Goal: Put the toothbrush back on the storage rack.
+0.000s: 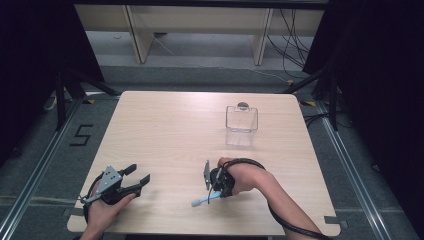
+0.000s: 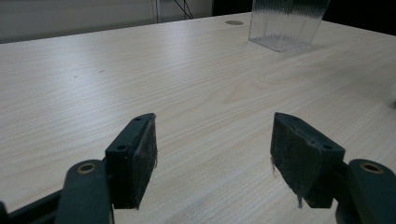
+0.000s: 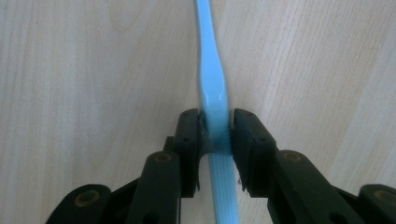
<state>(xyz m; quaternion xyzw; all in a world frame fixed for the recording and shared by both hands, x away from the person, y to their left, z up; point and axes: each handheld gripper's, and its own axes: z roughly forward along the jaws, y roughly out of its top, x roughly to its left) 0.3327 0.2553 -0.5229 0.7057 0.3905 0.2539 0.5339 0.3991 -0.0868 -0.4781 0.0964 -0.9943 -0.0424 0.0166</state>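
Right gripper (image 3: 215,135) pinches the toothbrush (image 3: 212,88), seemingly flat on the table (image 1: 165,135) near its front edge; left gripper (image 2: 212,154) spread, bare wood ahead.

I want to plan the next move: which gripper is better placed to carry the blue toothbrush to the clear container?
The right gripper: its jaws already clamp the blue toothbrush, and the clear container stands beyond it on the table. The left gripper is open, empty and farther away.
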